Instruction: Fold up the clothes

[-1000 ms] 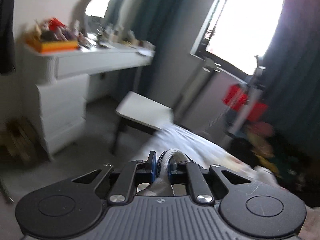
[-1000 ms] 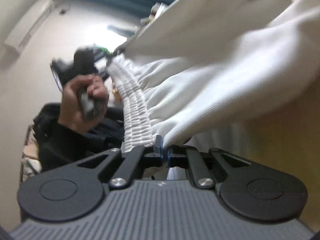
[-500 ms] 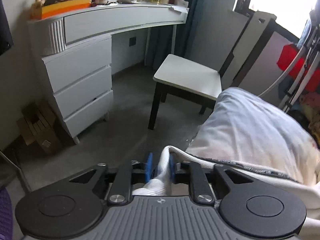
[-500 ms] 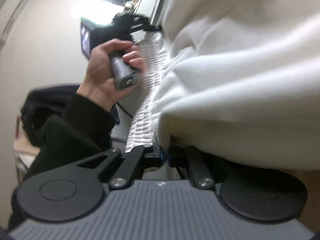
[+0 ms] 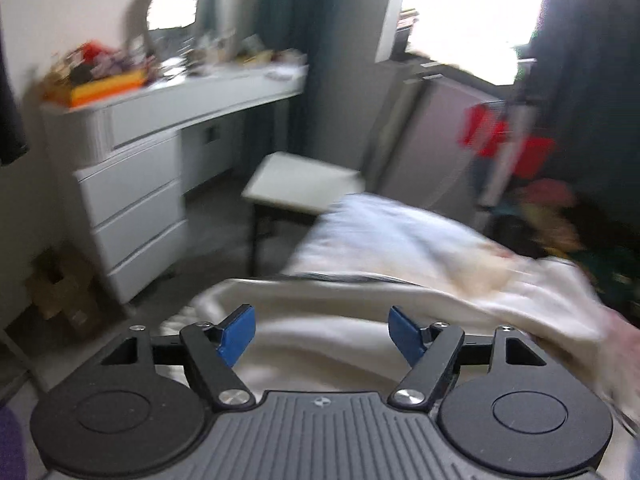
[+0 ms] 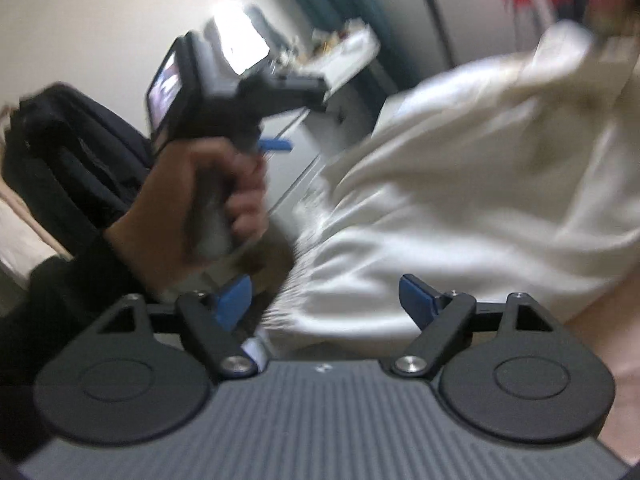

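We've just let go: both tongs, left [image 5: 322, 330] & right [image 6: 326, 304], have sprung wide over the garment [image 6: 460, 184], prob. mid-fold; next we re-grip an edge.

I see a white dresser [image 5: 132, 200] with drawers against the left wall, cluttered on top. A pale chair [image 5: 300, 184] stands beside it. Bright window [image 5: 472, 16] between dark curtains [image 5: 592, 100]; grey floor [image 5: 216, 232].

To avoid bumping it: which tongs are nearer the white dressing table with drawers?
Left. The left tongs are between the right tongs and the white dressing table; the right ones sit further back. Both have just been opening, the cream fabric garment loose between each pair.
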Available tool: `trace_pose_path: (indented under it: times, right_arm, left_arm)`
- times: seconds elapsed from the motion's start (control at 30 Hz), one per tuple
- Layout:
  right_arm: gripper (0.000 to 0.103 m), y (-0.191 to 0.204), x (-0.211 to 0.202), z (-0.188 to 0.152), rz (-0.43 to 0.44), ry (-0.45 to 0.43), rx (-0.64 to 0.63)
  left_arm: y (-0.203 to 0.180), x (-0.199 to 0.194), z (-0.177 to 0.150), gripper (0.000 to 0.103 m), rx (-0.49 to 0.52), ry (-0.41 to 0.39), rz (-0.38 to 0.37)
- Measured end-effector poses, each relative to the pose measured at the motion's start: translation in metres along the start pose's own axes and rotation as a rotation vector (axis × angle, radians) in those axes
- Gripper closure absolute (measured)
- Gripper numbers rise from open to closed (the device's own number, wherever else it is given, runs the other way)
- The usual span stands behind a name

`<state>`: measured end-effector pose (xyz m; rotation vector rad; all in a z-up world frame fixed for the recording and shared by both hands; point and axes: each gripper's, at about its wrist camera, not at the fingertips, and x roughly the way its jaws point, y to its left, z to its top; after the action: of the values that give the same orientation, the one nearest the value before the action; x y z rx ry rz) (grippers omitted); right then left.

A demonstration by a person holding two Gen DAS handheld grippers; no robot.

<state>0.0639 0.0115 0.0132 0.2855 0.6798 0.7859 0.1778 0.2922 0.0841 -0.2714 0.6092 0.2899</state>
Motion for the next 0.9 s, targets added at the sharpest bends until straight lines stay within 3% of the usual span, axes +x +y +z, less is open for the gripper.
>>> trace_pose_path:
  times: [0.2,0.4,0.6,0.83,0.9]
  right_arm:
    - [0.020,-0.011,-0.090,-0.007,-0.228,-0.209,-0.138]
    - [0.020,-0.050,-0.147,-0.022,-0.390,-0.351,-0.160]
    - [0.020,-0.090,-0.156,-0.048,-0.515,-0.404,-0.212]
    - [0.020,-0.135,-0.161,-0.057,-0.478,-0.404,-0.011]
    - [0.028,-0.143,-0.163,-0.055,-0.472,-0.397,0.012]
  left_arm:
    - [-0.070,-0.110,-0.071,0.025,0.079,-0.106,-0.178]
    - [-0.122,-0.169,-0.153,0.023,0.148,-0.183,-0.285]
    - [-0.148,-0.182,-0.214,0.023,0.169,-0.184,-0.308]
    - [-0.176,-0.141,-0.236,0.023,0.250,-0.102,-0.345]
    - [-0.193,-0.123,-0.239,0.023,0.298,-0.074,-0.358]
